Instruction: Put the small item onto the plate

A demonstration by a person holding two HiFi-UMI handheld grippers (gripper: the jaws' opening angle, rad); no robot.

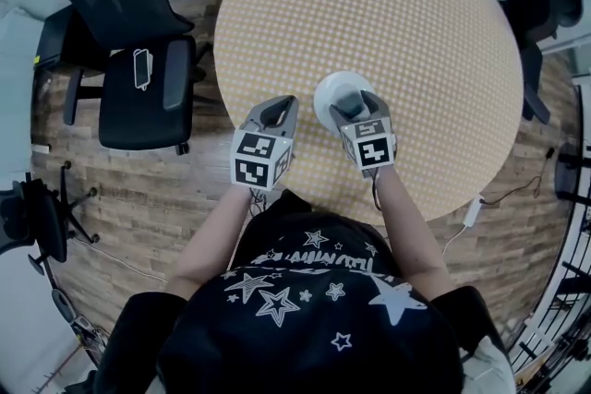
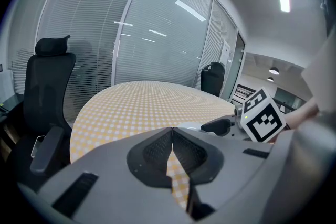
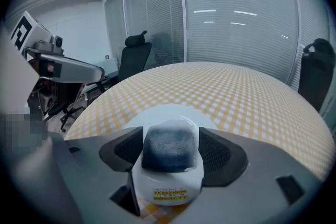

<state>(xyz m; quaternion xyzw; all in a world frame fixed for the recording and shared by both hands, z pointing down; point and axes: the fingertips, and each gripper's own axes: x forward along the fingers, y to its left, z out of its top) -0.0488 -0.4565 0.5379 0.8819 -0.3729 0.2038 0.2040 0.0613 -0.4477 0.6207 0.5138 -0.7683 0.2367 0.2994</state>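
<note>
Here the round table (image 1: 369, 14) with its yellow-and-white checked cloth fills the upper half of the head view, and a white plate (image 1: 323, 92) lies on it near the 6 o'clock edge, closest to the person. The right gripper (image 1: 348, 100) reaches over the plate's 4 o'clock side. In its own view the right gripper (image 3: 170, 139) has both dark pads pressed against the sides of a small cup (image 3: 169, 157), a white tub with a dark blue-grey top and a yellow label low on its front. The cup is held upright, and the plate (image 3: 163, 112) shows just beyond it at 12 o'clock; whether the cup's base touches the plate or the cloth cannot be told. The left gripper (image 1: 277, 108) is at 9 o'clock from the right one, over the table's 7 o'clock rim, apart from the plate. Its own view shows the left gripper (image 2: 171, 152) with its jaws brought together at the tips and nothing between them, only checked cloth below. A black office chair (image 1: 138, 41) stands on the wood floor at the table's 9 o'clock, and another (image 1: 545, 5) at 3 o'clock
</note>
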